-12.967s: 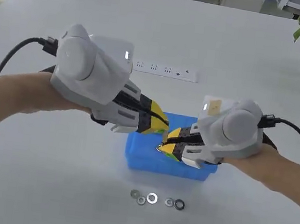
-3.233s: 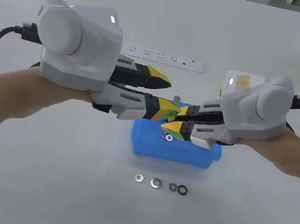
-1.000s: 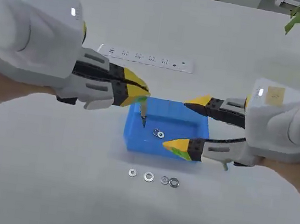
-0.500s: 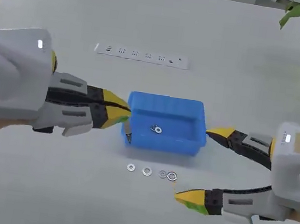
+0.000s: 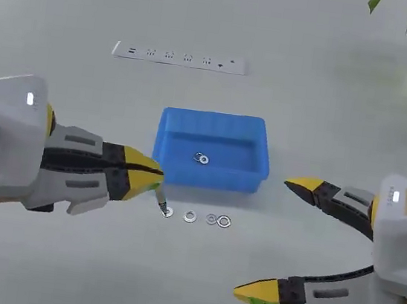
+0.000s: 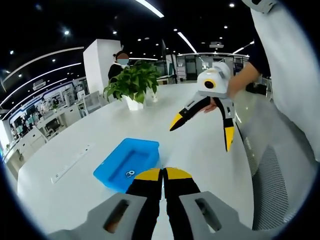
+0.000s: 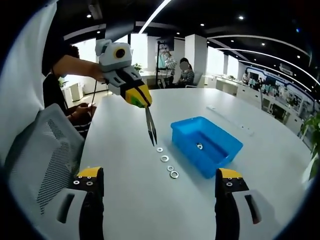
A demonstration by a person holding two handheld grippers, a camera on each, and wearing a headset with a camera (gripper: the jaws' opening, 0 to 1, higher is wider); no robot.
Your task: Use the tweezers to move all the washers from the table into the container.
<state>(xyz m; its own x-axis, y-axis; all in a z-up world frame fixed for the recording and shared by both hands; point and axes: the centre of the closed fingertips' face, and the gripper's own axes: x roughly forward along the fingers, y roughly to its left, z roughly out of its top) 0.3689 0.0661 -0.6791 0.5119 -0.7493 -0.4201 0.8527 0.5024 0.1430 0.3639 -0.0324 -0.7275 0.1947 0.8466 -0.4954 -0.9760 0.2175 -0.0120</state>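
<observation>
White table (image 5: 330, 101): blue container (image 5: 215, 177), power strip (image 5: 178, 57), perhaps four washers (image 5: 190, 216).

Five washers (image 5: 190, 216), one container (image 5: 185, 174)

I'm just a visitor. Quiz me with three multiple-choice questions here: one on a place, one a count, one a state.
1. The thin metal tweezers in the left tool point where, relative to the blue plastic container?
A) inside it
B) outside, at the end of the row of small metal washers on the white table
C) its far rim
2. How many washers lie on the table?
A) two
B) four
C) seven
3. The right tool is:
A) open
B) shut on a washer
C) holding tweezers
Answers: 1 B, tips hang by the end washer; 2 B, four in a row; 3 A, jaws wide apart.
</observation>
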